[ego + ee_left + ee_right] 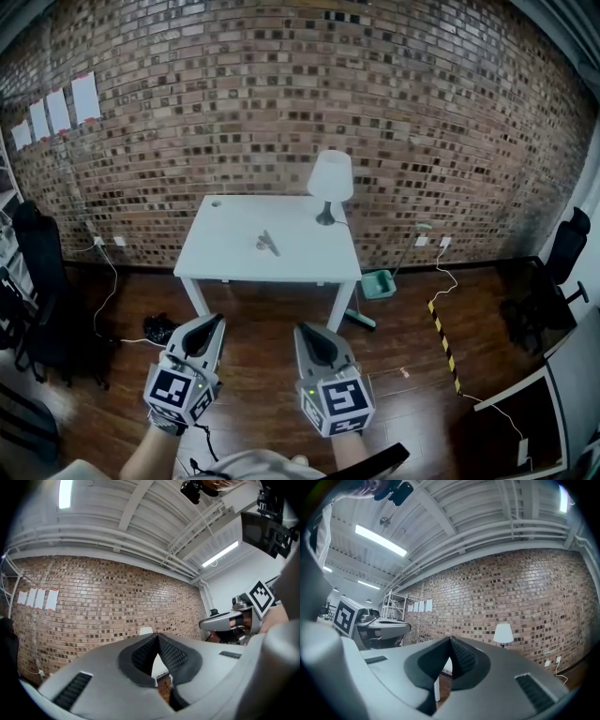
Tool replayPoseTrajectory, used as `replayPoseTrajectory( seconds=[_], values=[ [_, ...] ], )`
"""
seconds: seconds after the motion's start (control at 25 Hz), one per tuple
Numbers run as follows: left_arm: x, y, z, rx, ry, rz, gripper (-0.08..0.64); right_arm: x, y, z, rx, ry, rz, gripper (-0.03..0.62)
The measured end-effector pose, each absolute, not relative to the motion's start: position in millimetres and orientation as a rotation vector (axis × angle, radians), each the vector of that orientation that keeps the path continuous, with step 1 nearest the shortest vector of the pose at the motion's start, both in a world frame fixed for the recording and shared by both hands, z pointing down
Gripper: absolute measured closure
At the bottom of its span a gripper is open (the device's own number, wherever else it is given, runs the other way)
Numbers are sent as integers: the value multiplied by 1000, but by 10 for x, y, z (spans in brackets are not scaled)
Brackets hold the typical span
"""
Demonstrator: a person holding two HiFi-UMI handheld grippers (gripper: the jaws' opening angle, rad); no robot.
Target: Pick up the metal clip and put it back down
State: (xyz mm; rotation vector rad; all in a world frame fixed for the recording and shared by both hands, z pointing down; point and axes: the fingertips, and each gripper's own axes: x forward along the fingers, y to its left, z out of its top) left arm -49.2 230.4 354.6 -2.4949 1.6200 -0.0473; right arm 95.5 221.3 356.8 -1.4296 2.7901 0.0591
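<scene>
Metal clip (267,244), on the white table (234,258) far ahead of the left gripper (214,322): too small to make out its form.

Left gripper view: lamp (146,631) ahead, hidden behind the closed jaws except for the top of its shade.

Right gripper view: the white table (437,688) is largely hidden behind the jaws; one leg shows.

Head view: left hand (157,442), behind the left gripper, is cut off at the lower edge.

A lamp (330,183) is standing at the far right corner of the tabletop (230,248), before the brick wall (281,94). A teal dustpan (380,283) is lying on the floor (403,375) nearby, and paper sheets (58,111) are hanging on that wall.
</scene>
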Motion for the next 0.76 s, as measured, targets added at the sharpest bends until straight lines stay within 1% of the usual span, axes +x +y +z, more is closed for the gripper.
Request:
replayPoseTrajectory(
  seconds=[0.76],
  values=[
    [-555, 2253, 3607, -2501, 1613, -90, 546, 871, 2097, 3637, -1425, 2789, 14, 611]
  ],
)
